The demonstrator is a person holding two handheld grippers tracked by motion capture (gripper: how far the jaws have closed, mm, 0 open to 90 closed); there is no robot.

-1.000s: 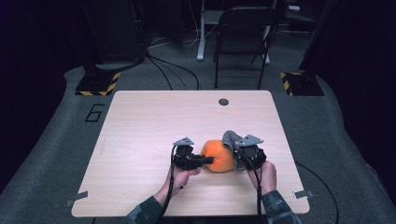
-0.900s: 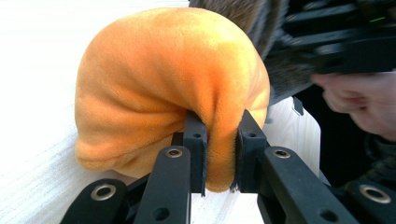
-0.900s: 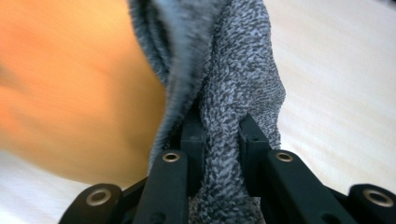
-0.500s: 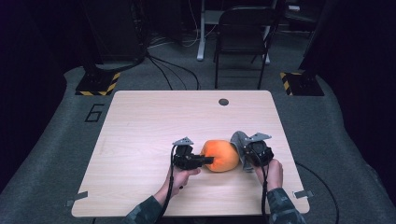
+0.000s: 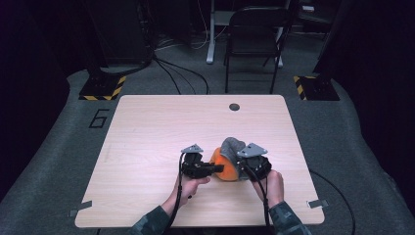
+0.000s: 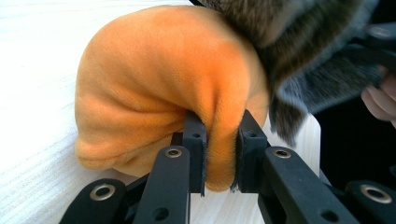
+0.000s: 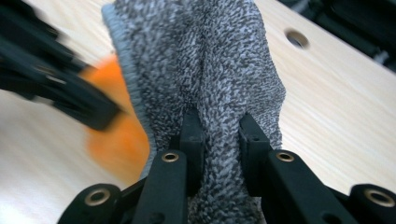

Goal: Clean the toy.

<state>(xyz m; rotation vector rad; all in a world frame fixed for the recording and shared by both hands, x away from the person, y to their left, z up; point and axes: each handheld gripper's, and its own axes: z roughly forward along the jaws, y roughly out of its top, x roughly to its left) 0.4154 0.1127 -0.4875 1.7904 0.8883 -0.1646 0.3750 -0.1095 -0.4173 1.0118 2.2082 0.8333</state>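
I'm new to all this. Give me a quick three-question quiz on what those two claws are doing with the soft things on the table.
1. True or false: the left claw is shut on a fold of the orange plush piece.
2. What does the right claw pinch? A) a cable B) the grey knitted fabric C) nothing
3. Fill in: in the high view, the round hole in the wooden table lies near its ____ edge.

Key
1. True; the pads squeeze orange fabric between them.
2. B; a grey fold sits between the pads.
3. Far, toward the chair.
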